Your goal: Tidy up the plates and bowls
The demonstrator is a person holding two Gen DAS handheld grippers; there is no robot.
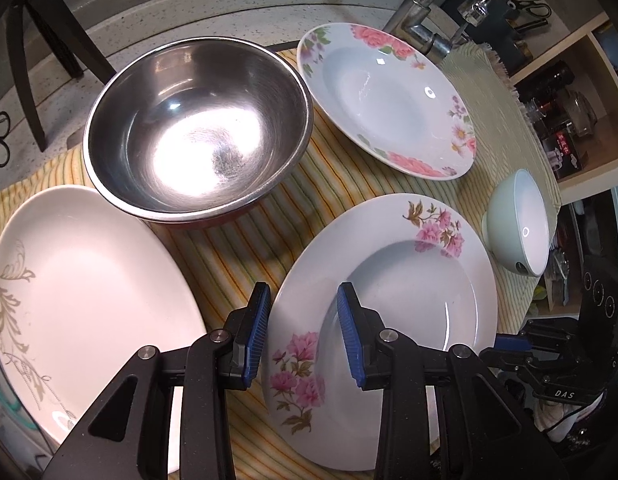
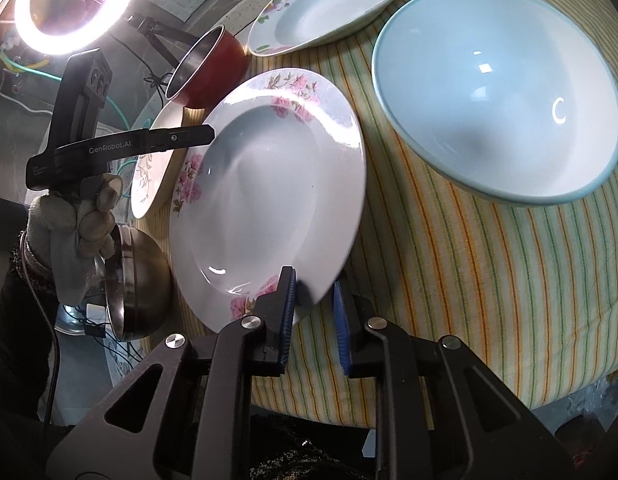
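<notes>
1. Plates and bowls are sitting spread out on a striped cloth (image 2: 449, 248): a pink-flowered deep plate (image 2: 269, 184) nearest both grippers, a second flowered plate (image 1: 389, 96) farther back, a white plate with a grey scroll pattern (image 1: 89, 288) to one side, a steel bowl with a red outside (image 1: 197, 128) and a pale green bowl (image 2: 501, 100).
2. Writing is showing in two places: "GenRobot.AI" is reading along the body of the left gripper as the right wrist view sees it, and "DAS" is printed on the right gripper's body at the edge of the left wrist view.
3. Left gripper (image 1: 303, 320) is hanging partly open above the pink-flowered plate's rim, one blue pad over the cloth and the other over the plate; whether either pad is touching cannot be told.
4. Right gripper (image 2: 315, 304) is standing narrowly open astride the near rim of the same plate, with the rim between its blue pads; the inner pad is lying against the plate's upper face, while a gap is showing at the outer pad.
5. A gloved hand (image 2: 81, 220) is gripping the left gripper's handle, beside a second steel bowl (image 2: 137, 284) lying on its side at the cloth's edge.
6. A ring light (image 2: 73, 4) is glowing beyond the table.
</notes>
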